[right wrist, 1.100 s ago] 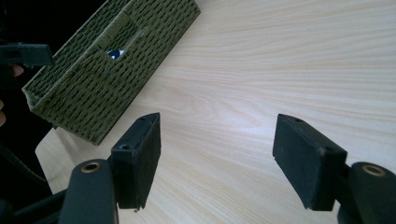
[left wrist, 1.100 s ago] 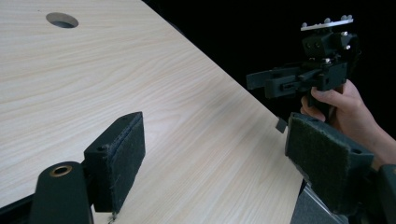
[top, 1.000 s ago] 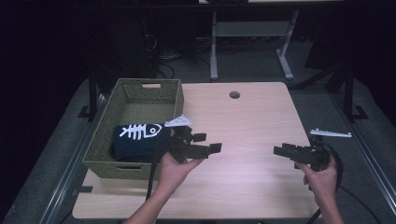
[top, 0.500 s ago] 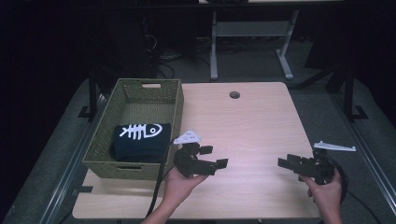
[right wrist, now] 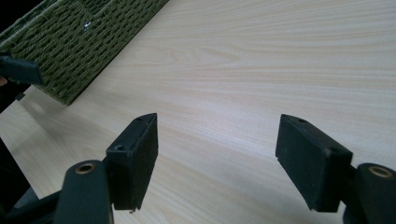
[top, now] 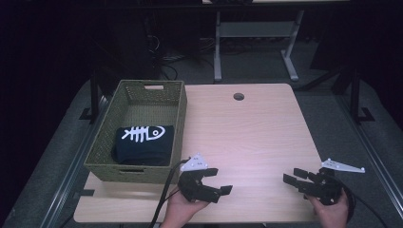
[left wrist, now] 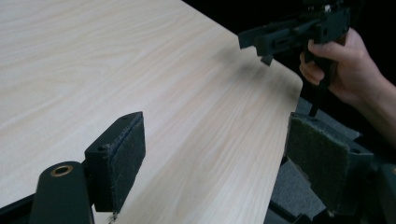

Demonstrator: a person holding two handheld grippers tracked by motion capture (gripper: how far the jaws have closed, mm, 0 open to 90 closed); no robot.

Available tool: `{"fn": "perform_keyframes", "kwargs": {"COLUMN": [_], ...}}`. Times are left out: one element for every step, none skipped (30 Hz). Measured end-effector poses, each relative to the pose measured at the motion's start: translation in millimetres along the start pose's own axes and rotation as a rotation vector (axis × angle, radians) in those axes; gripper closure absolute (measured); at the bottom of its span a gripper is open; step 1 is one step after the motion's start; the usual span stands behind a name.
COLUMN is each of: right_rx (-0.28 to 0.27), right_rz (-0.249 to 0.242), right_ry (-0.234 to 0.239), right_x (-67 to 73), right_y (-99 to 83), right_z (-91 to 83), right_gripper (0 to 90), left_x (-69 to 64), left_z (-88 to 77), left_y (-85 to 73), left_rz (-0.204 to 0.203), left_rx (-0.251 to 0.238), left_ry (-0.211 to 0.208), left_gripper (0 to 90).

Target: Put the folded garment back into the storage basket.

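Pale wood-grain surface (top: 247, 142) with round cable hole (top: 238, 96) near far edge; dark room beyond, grey carpeted floor (top: 332, 109), white-legged frame (top: 252, 33) at far side, cables on floor behind. Woven olive basket (top: 177, 118) on left part of surface, holding folded dark cloth (top: 142, 145) with white fish-skeleton print; no readable writing. Left claw (top: 219, 183) held low at near edge just right of basket, jaws wide apart, gripping nothing. Right claw (top: 295, 180) at near right corner, jaws spread wide, empty. Left gripper view: bare wood, rounded surface corner, other hand (left wrist: 343, 65) holding its claw. Right gripper view: basket's woven wall (right wrist: 88, 46) up left, bare wood between pads (right wrist: 135, 158).
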State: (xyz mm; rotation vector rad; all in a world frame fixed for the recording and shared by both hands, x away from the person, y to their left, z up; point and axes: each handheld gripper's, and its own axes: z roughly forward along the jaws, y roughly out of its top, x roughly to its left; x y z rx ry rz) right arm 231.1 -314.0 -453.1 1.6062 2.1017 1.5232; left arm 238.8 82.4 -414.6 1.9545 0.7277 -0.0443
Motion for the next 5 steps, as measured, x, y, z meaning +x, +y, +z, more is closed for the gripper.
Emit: {"fn": "perform_keyframes", "kwargs": {"right_rx": [-0.004,-0.007,-0.008,-0.009,-0.014], "right_rz": [0.001,0.002,0.002,0.005,0.001], "right_ry": [0.005,0.014,0.017,0.020,0.027], "right_x": [0.7,1.5,2.7,3.8,4.0], "right_y": [-2.2,-4.1,-5.9,-7.6,-8.9], "right_z": [0.4,0.8,0.7,0.5,0.4], "right_gripper": [29.1,28.9,28.9,28.9,28.8], "left_x": [-0.7,-0.9,-0.8,-0.8,-0.7], "left_z": [0.2,-0.3,-1.1,-1.3,-0.7], "left_y": [-3.4,-6.9,-10.6,-14.7,-18.1], "left_rz": [-0.003,-0.007,-0.008,-0.010,-0.006], "left_rx": [-0.003,-0.008,-0.015,-0.024,-0.014], "left_ry": [-0.004,-0.007,-0.009,-0.013,-0.016], "left_gripper": [20.3,20.3,20.3,20.3,20.5]}}
